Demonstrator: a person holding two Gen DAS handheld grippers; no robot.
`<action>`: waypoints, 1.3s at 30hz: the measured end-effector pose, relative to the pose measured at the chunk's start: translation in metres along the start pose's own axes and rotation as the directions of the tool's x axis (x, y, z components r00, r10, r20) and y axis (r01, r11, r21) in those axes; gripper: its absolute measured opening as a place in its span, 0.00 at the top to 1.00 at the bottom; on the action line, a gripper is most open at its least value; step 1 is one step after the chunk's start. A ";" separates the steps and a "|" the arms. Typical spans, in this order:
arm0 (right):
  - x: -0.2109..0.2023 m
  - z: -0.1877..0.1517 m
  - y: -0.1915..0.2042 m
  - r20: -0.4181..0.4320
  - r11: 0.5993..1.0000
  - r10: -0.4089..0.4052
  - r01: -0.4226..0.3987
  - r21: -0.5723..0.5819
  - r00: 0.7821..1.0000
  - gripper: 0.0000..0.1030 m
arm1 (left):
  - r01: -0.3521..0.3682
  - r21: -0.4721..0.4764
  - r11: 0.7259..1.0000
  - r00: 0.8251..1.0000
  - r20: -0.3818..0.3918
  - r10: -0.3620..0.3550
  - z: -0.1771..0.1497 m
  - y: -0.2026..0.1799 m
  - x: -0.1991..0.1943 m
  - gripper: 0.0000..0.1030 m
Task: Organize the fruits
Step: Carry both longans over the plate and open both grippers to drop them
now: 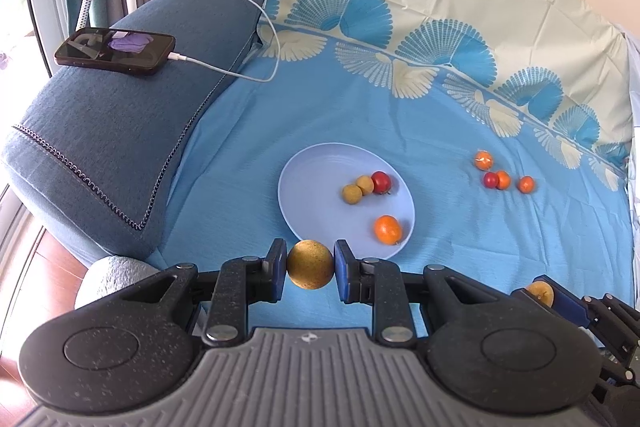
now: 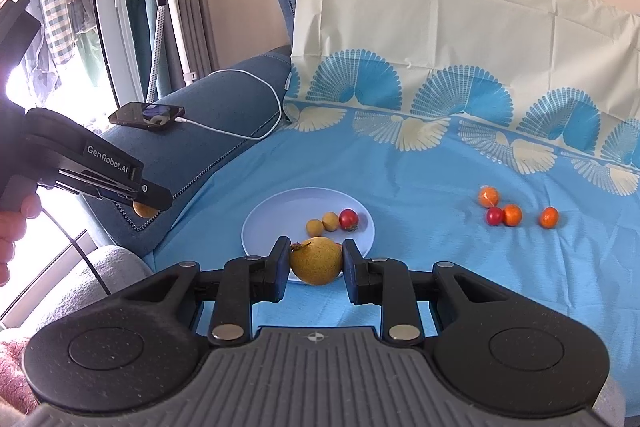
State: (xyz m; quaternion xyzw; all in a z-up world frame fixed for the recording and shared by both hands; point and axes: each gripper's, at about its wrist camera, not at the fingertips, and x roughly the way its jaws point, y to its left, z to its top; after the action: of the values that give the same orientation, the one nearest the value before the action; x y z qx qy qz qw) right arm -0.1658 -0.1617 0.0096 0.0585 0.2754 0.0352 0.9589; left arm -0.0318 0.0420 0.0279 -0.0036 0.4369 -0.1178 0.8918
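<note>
My left gripper (image 1: 310, 269) is shut on a round brown-yellow fruit (image 1: 310, 264), held just in front of the pale blue plate (image 1: 308, 183). My right gripper (image 2: 316, 264) is shut on a yellow pear-like fruit (image 2: 316, 261) with a stem, near the plate's (image 2: 272, 215) front rim. On the plate lie two small yellow fruits (image 1: 358, 189), a red one (image 1: 381, 181) and an orange one (image 1: 387, 229). Several small orange and red fruits (image 1: 498, 175) lie loose on the blue cloth to the right. The right gripper (image 1: 540, 294) shows at the left view's lower right edge; the left gripper (image 2: 146, 205) shows at the right view's left.
A blue patterned cloth (image 1: 360, 107) covers the sofa seat and back. A phone (image 1: 115, 51) with a white charging cable (image 1: 256, 11) rests on the blue armrest (image 1: 100, 131). A garment steamer stand (image 2: 160, 7) and curtains stand by the window. A person's hand (image 2: 16, 227) grips the left tool.
</note>
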 end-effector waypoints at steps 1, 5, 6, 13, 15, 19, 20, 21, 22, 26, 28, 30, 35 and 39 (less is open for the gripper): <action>0.004 0.001 0.000 -0.005 1.000 0.002 -0.003 -0.002 1.000 0.72 | -0.003 0.000 1.000 1.000 -0.001 0.003 0.002 0.000 0.003 0.73; 0.024 0.006 0.002 -0.022 1.000 0.012 -0.012 -0.008 1.000 0.72 | -0.014 -0.003 1.000 1.000 -0.014 0.014 0.010 0.003 0.017 0.73; 0.029 0.008 0.002 -0.026 1.000 0.016 -0.017 -0.009 1.000 0.72 | -0.017 -0.004 1.000 1.000 -0.020 0.017 0.012 0.004 0.021 0.73; 0.066 0.017 0.003 -0.053 0.999 0.038 -0.039 -0.016 0.998 0.72 | -0.030 0.009 1.000 0.997 -0.065 0.030 0.027 0.003 0.057 0.73; 0.077 0.018 0.004 -0.064 0.999 0.042 -0.043 -0.018 0.997 0.72 | -0.033 0.013 0.999 0.997 -0.076 0.034 0.031 0.001 0.068 0.73; 0.101 0.021 0.004 -0.089 0.999 0.048 -0.050 -0.020 0.995 0.72 | -0.036 0.022 0.999 0.995 -0.095 0.038 0.039 -0.003 0.090 0.73; 0.107 0.022 0.003 -0.096 0.998 0.049 -0.052 -0.022 0.994 0.72 | -0.036 0.024 0.999 0.994 -0.098 0.038 0.041 -0.004 0.095 0.73; 0.114 0.023 0.003 -0.101 0.998 0.050 -0.053 -0.024 0.994 0.72 | -0.037 0.028 0.999 0.994 -0.102 0.040 0.042 -0.005 0.101 0.73; 0.120 0.024 0.003 -0.106 0.998 0.050 -0.053 -0.025 0.993 0.72 | -0.039 0.031 0.999 0.993 -0.106 0.042 0.044 -0.006 0.106 0.73; 0.142 0.025 -0.001 -0.128 0.998 0.047 -0.051 -0.026 0.991 0.72 | -0.048 0.044 0.998 0.990 -0.127 0.054 0.050 -0.010 0.131 0.73; 0.152 0.024 -0.003 -0.141 0.998 0.046 -0.050 -0.024 0.989 0.72 | -0.057 0.050 0.997 0.988 -0.142 0.063 0.051 -0.011 0.144 0.73; 0.162 0.022 -0.005 -0.157 0.998 0.045 -0.050 -0.024 0.987 0.72 | -0.065 0.056 0.996 0.985 -0.158 0.073 0.052 -0.012 0.158 0.73; 0.188 0.017 -0.008 -0.197 0.998 0.042 -0.049 -0.032 0.980 0.72 | -0.086 0.072 0.994 0.977 -0.190 0.098 0.052 -0.012 0.189 0.73; 0.206 0.013 -0.009 -0.223 0.997 0.048 -0.058 -0.042 0.974 0.72 | -0.110 0.099 0.989 0.972 -0.196 0.128 0.052 -0.011 0.209 0.73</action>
State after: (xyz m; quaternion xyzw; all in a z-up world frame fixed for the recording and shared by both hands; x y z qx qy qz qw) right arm 0.0157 -0.1514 -0.0882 0.0381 0.3782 0.0738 0.9220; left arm 0.1295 -0.0184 -0.1015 0.0737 0.5191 -0.0831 0.8475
